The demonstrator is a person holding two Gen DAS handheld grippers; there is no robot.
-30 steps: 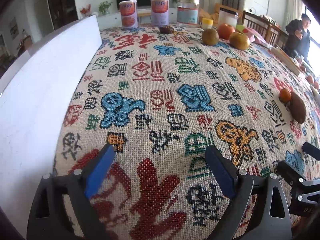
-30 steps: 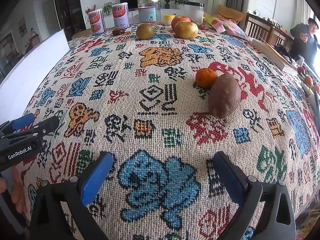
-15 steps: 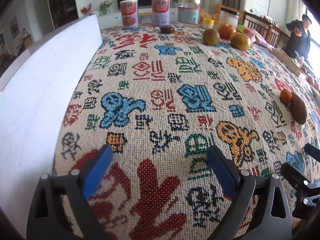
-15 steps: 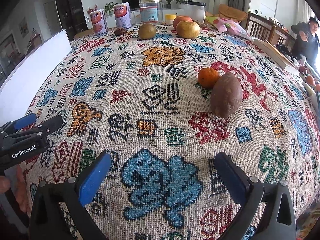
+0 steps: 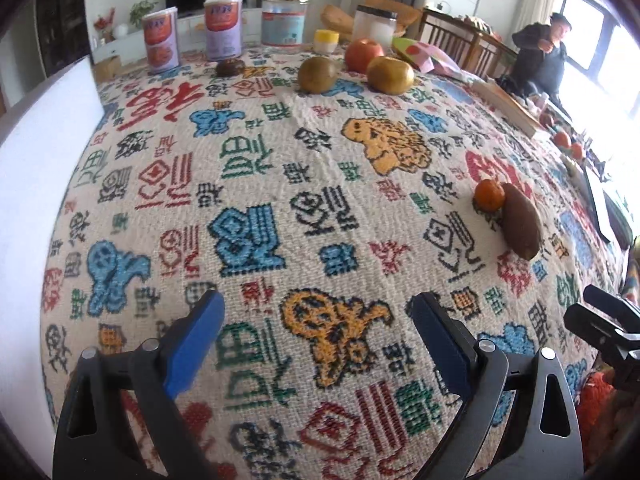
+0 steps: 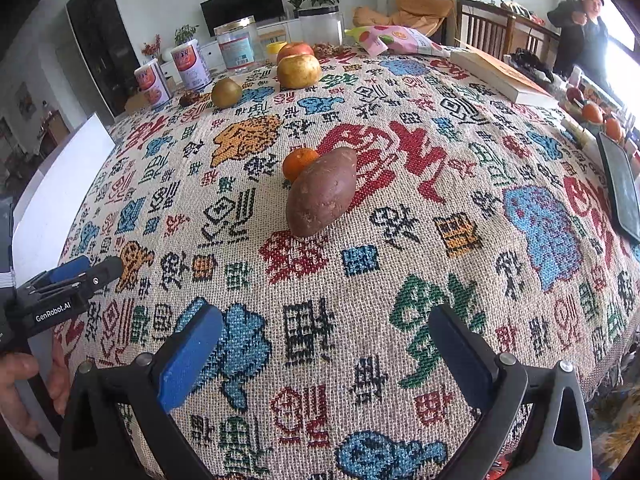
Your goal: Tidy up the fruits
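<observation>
A brown sweet potato [image 6: 322, 192] lies mid-table with a small orange tangerine [image 6: 299, 164] touching its far end; both also show in the left wrist view, sweet potato [image 5: 521, 222] and tangerine [image 5: 489, 195], at the right. At the far edge sit a green-brown round fruit [image 5: 317, 74], a yellow pear-like fruit [image 5: 390, 75] and a red apple [image 5: 364, 54]. My left gripper [image 5: 316, 334] is open and empty over the near cloth. My right gripper [image 6: 326, 350] is open and empty, short of the sweet potato.
A patterned woven cloth [image 6: 400, 264] covers the table. Two cans [image 5: 160, 45], a clear jar [image 5: 285, 20] and a white jar [image 5: 376, 26] stand at the back. A white board [image 5: 36, 152] lines the left edge. A book [image 6: 500, 76] and a dark tablet [image 6: 620, 184] lie at the right.
Both grippers have moved forward and to the right over the cloth; the sweet potato and tangerine appear closer in the right wrist view. Both stay open.
</observation>
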